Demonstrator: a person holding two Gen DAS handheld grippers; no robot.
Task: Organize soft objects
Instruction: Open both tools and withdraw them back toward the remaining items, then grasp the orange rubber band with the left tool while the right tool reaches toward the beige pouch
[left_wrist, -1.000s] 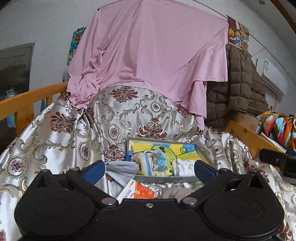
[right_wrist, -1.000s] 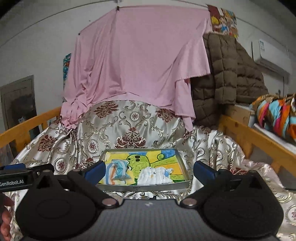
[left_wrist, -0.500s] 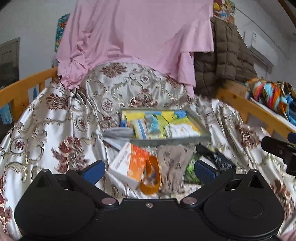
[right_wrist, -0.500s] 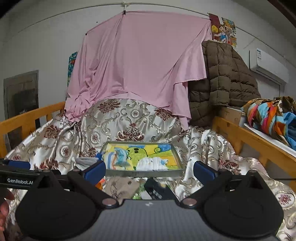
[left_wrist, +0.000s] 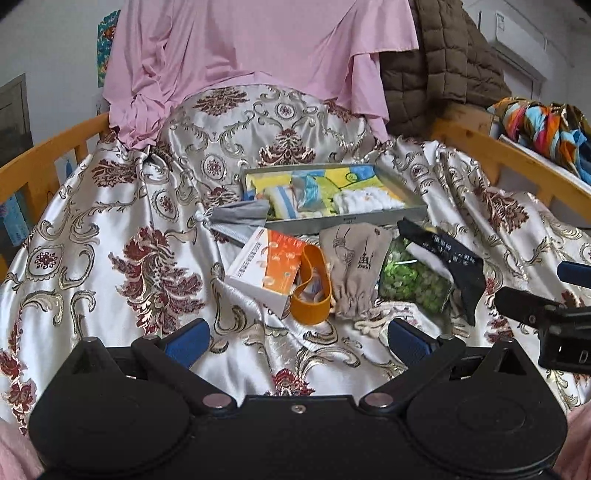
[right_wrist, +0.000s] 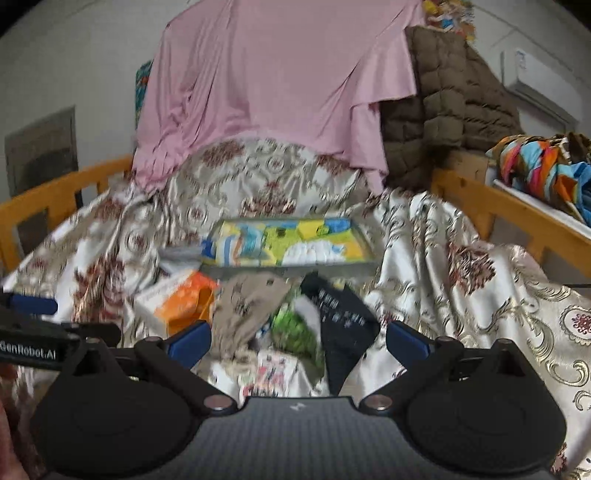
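A grey tray (left_wrist: 406, 214) with a yellow cartoon liner lies on the patterned satin bedspread (left_wrist: 110, 221). In it are a striped folded cloth (left_wrist: 284, 199) and a white folded cloth (left_wrist: 365, 201). In front of the tray lie a beige pouch (left_wrist: 354, 266), a black cloth (left_wrist: 454, 262), a grey cloth (left_wrist: 240, 218), an orange-and-white box (left_wrist: 269, 262), an orange band (left_wrist: 314, 288) and a green packet (left_wrist: 413, 277). My left gripper (left_wrist: 297, 338) is open and empty, short of the pile. My right gripper (right_wrist: 297, 338) is open and empty, over the beige pouch (right_wrist: 243, 310) and black cloth (right_wrist: 343, 325).
Wooden bed rails (left_wrist: 517, 166) run along both sides. A pink sheet (left_wrist: 258, 48) and a brown quilted jacket (left_wrist: 443, 62) hang at the back. A multicoloured cloth (left_wrist: 546, 125) lies on a ledge at the right. The right gripper's side shows in the left wrist view (left_wrist: 546, 314).
Both grippers have pulled back and tilted down, so the pile in front of the tray has come into view. Both stay open and empty.
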